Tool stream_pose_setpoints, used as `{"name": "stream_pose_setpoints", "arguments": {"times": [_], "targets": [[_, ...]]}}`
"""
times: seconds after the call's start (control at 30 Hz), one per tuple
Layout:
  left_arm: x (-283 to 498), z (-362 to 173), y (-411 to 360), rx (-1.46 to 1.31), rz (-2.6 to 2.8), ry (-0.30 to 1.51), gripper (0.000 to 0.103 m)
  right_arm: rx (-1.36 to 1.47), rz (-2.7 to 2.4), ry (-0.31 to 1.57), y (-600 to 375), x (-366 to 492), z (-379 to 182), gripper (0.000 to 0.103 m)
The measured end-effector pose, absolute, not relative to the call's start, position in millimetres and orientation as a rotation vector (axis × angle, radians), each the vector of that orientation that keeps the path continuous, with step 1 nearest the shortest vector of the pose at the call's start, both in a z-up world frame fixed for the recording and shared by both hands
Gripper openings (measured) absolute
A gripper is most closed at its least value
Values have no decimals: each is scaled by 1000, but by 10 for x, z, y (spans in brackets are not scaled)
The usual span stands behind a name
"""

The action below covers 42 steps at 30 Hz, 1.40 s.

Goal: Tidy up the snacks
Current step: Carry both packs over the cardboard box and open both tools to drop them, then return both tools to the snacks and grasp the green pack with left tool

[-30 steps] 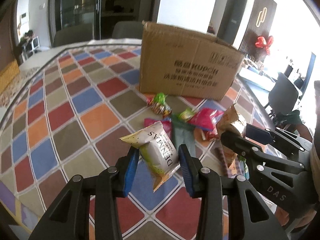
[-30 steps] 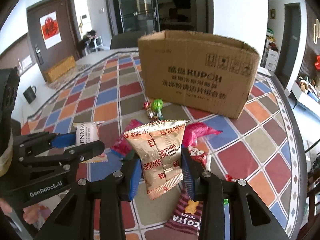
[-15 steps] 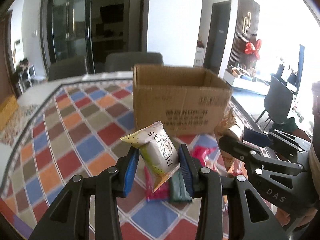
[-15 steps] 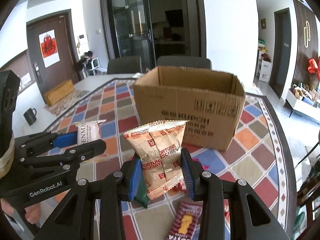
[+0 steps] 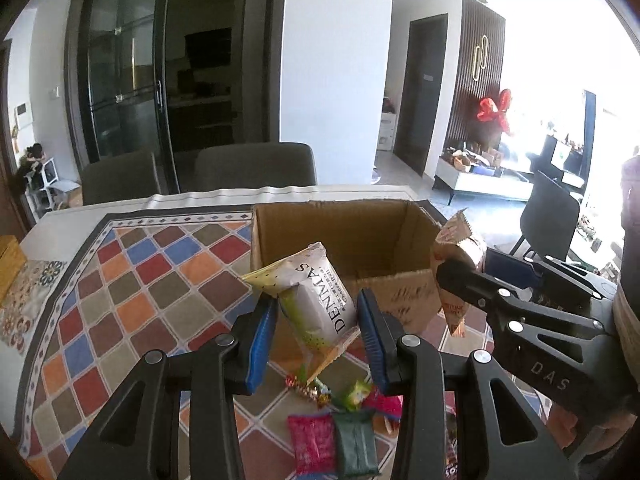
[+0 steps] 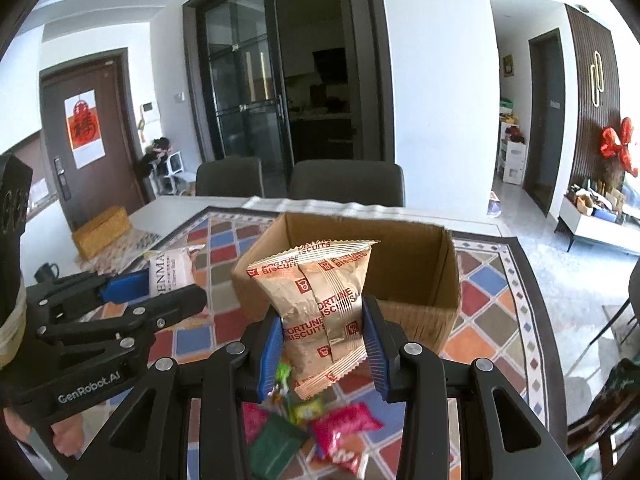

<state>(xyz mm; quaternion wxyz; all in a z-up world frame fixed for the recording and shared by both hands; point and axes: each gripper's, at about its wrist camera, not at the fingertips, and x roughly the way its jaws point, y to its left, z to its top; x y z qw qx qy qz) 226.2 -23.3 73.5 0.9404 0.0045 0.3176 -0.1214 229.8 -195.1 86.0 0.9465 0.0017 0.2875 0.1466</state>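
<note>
Patterned tablecloth (image 5: 132, 300), colored diamonds, covers the table. Open cardboard box (image 5: 344, 236) sits ahead of both claws; its floor is hidden. Left claw (image 5: 316, 332) grips 1 white snack bag (image 5: 320, 304), held up before the box. Right claw (image 6: 324, 344) grips 1 tan biscuit bag (image 6: 320, 300). Loose candy packets (image 5: 336, 436) lie below the claws, partly hidden, labels unreadable. 2 chairs (image 6: 344, 180) stand beyond.

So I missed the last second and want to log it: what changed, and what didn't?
Both grippers rose and moved toward the box, so its open top now shows. The left gripper still clamps the Denmas pack; the right gripper still clamps the Fortune Biscuits pack. Nothing was released. The loose snacks stayed on the table.
</note>
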Motion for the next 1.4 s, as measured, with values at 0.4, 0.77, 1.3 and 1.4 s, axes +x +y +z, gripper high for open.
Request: {"name": "stream_pose_setpoints", "arguments": {"times": [0.4,0.77,1.3,1.4], "targets": [[2960,827,-326,9,-275,713,40,14,259,624,-2012,2898,996,38],[3478,640,-458,50,-280,815,41,33,216,717,-2076,3354,827,39],[3016,731,-456,87,-210,760,65,44,127,712,-2223,3121,813,57],[2848,766,-468,97,-199,731,66,59,130,712,-2250,2973,825,57]]}}
